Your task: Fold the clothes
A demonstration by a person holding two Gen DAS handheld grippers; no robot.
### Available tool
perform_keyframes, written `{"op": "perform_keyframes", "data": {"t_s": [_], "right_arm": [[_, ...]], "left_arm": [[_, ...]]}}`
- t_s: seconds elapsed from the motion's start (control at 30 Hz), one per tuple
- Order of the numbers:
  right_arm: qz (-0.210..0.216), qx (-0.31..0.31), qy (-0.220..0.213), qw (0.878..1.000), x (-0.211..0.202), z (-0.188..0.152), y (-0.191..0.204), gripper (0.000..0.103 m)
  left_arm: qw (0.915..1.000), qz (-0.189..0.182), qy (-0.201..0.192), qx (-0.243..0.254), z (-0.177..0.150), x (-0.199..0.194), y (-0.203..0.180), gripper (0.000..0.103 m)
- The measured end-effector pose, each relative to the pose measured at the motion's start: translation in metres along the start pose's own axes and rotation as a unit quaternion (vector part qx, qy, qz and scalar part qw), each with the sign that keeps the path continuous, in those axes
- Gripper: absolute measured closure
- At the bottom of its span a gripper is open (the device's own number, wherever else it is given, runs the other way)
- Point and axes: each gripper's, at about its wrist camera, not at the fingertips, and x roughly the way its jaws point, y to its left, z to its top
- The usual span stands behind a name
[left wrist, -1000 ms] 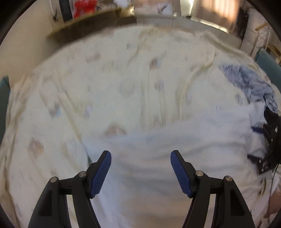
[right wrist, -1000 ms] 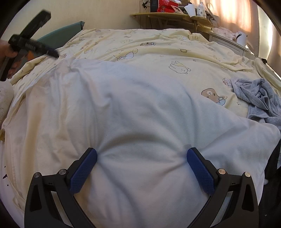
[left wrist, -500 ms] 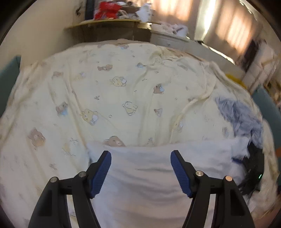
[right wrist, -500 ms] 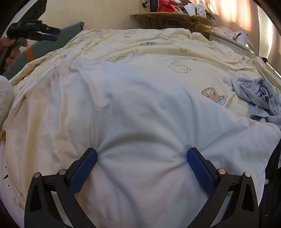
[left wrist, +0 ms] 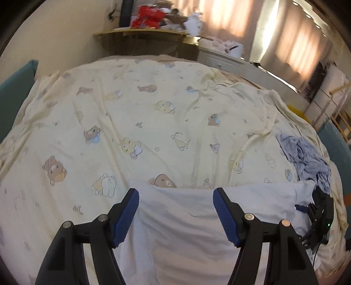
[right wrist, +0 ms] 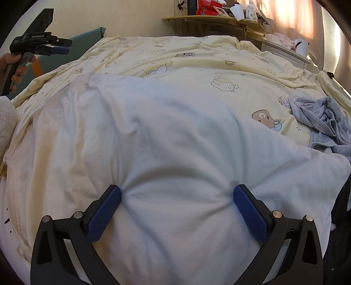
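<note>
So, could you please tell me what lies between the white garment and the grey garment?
A strip of bear-print yellow sheet separates white garment and grey garment, right wrist view.

A cluttered wooden shelf [right wrist: 210, 20] stands behind the bear-print yellow bedspread [left wrist: 153, 122].

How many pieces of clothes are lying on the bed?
2. The white garment is spread flat across the near side of the bed, under the right gripper. The blue-grey garment lies crumpled near the bed's right edge. More could be hidden outside the pictures.
</note>
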Motion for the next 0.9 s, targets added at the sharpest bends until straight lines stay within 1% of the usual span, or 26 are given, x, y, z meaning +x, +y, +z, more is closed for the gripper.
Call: {"op": "perform_keyframes", "data": {"t_s": [0.03,0.1,0.17,0.23,0.27,0.33,0.5,0.6,0.7,0.77,0.9], "right_arm": [[0.000,0.000,0.000,1.000,0.000,0.000,0.000,0.000],[0.000,0.000,0.000,1.000,0.000,0.000,0.000,0.000],[0.000,0.001,0.000,1.000,0.000,0.000,0.000,0.000],[0.000,0.001,0.000,1.000,0.000,0.000,-0.001,0.000],[0.001,0.001,0.000,1.000,0.000,0.000,-0.001,0.000],[0.001,0.001,0.000,1.000,0.000,0.000,-0.001,0.000],[0.000,0.000,0.002,1.000,0.001,0.001,-0.001,0.000],[0.000,0.000,0.001,1.000,0.000,0.001,-0.001,0.000],[0.001,0.000,0.001,1.000,0.000,0.001,-0.001,0.000],[0.001,0.000,0.001,1.000,0.000,0.001,-0.001,0.000],[0.001,0.000,0.001,1.000,0.000,0.001,-0.001,0.000]], "left_arm": [[1.0000,0.000,0.004,0.003,-0.001,-0.002,0.000,0.032],[0.9997,0.004,0.004,0.024,-0.002,-0.009,-0.002,0.032],[0.9985,0.020,0.003,0.050,-0.003,-0.012,-0.005,0.032],[0.9994,0.021,0.013,0.023,-0.001,-0.009,0.000,0.032],[0.9997,0.013,0.018,-0.003,-0.002,-0.008,0.003,0.032],[0.9992,0.004,0.031,-0.024,-0.005,-0.002,0.004,0.032],[0.9995,-0.006,0.021,0.023,-0.001,0.008,-0.015,0.032],[0.9992,-0.020,0.029,0.018,0.003,0.007,-0.019,0.032],[0.9985,-0.038,0.017,0.037,0.007,-0.002,-0.027,0.032],[0.9982,-0.046,0.010,0.035,0.007,-0.007,-0.028,0.032],[0.9981,-0.052,0.014,0.031,0.003,-0.008,-0.024,0.032]]}}
